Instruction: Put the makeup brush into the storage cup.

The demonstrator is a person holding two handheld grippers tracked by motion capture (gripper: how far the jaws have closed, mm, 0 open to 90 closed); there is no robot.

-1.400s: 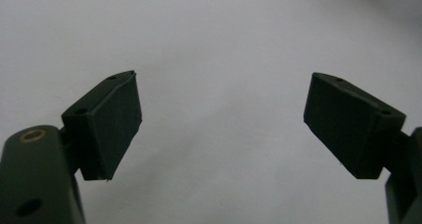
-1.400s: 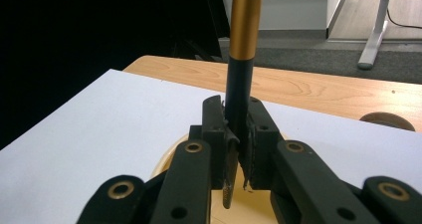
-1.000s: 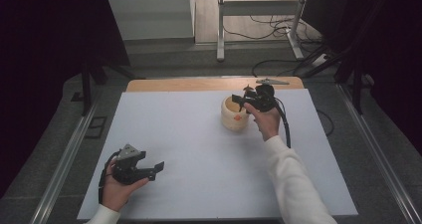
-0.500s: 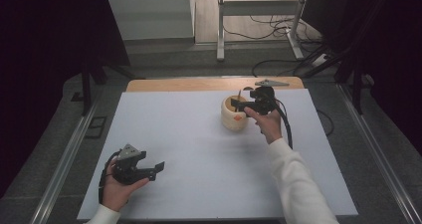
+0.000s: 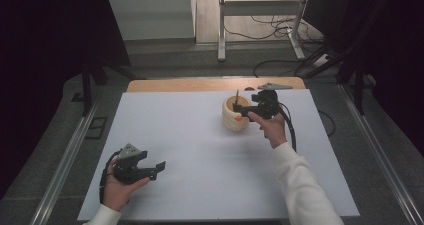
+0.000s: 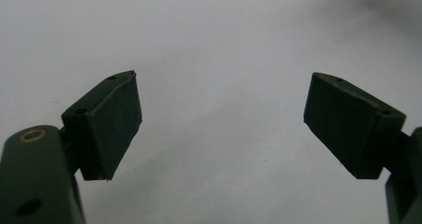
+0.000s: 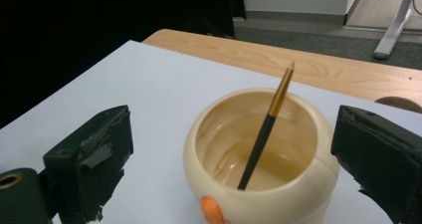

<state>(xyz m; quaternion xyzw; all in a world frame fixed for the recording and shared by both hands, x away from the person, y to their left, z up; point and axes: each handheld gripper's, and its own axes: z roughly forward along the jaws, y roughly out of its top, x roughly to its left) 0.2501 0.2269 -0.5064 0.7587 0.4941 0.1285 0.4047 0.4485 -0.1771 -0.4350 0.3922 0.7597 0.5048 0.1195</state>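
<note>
Right gripper view looks straight into a cream pot [image 7: 259, 159] standing on the white worktop [image 7: 149, 99], with a thin brush [image 7: 263, 129] leaning inside it, dark handle down and gold-brown end poking above the rim. The right gripper [image 7: 239, 159] has its fingers [image 7: 94, 149] spread wide, one on either side of the pot, touching neither the pot nor the brush as far as can be seen. An orange spot [image 7: 213, 210] shows on the pot's near wall; what it is cannot be told. From the high view, the pot [image 5: 235, 114] sits toward the far right of the worktop [image 5: 200, 155], just short of the bare wooden strip [image 5: 175, 85] behind it, and the right gripper [image 5: 239, 116] is held right beside it. The left gripper [image 5: 159, 168] rests low at the near left, well apart from the pot; the left gripper view shows its fingers [image 6: 107, 122] spread open over bare white surface, gripping nothing. The step in hand looks like the approach to the pot or the brush in it, with no grasp made. If the brush is the aim, the next move calls for raising the fingers to the exposed end and closing narrowly on it; if the pot, closing on its rounded walls without tipping it.
</note>
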